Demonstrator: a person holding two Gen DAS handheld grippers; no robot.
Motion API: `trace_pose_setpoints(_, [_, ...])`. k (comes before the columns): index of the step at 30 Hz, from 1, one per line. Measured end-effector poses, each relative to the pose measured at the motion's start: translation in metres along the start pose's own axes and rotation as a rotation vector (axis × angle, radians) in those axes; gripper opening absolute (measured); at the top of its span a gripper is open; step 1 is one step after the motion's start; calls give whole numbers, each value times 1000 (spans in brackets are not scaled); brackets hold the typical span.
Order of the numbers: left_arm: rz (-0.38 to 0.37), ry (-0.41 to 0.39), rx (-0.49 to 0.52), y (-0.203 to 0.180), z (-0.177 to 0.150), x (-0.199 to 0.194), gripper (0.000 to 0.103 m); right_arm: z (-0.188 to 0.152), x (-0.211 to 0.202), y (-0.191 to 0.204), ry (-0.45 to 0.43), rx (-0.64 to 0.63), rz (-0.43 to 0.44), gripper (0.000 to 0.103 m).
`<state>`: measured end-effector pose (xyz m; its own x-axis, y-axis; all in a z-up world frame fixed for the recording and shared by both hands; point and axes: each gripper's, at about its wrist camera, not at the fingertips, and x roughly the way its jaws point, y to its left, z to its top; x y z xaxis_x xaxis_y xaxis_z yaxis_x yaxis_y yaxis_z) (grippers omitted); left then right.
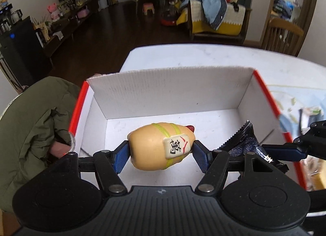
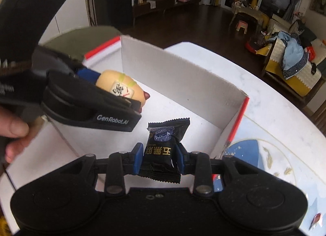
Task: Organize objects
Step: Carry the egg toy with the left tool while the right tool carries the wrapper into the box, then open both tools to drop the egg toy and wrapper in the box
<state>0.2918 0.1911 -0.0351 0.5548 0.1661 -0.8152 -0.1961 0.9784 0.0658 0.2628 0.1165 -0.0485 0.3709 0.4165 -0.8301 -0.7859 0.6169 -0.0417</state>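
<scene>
The white cardboard box [image 1: 167, 95] sits on the counter [image 1: 183, 57]. Over it, the left hand-held gripper [image 1: 161, 152] clamps a tan mahjong-tile toy [image 1: 159, 146]. The right hand-held gripper [image 2: 158, 157] pinches a black snack packet [image 2: 163, 144].

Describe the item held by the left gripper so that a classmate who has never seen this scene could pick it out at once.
Find the white cardboard box with red edges on the white table. Above its floor, the left gripper clamps a tan egg-shaped toy. Unlike the black snack packet beside it, it has yellow-green stripes and a white tile bearing a Chinese character.
</scene>
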Motion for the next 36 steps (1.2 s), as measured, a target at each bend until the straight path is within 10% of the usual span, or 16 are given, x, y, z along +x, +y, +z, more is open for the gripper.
trace_pose_setpoints(24, [-5,251,11,-1,6,61,68,0,54,5,122,7,34,37])
trace_pose_setpoints(36, [-36,178,-38,4,7,42,80,-4,19,-4,63,21,59,57])
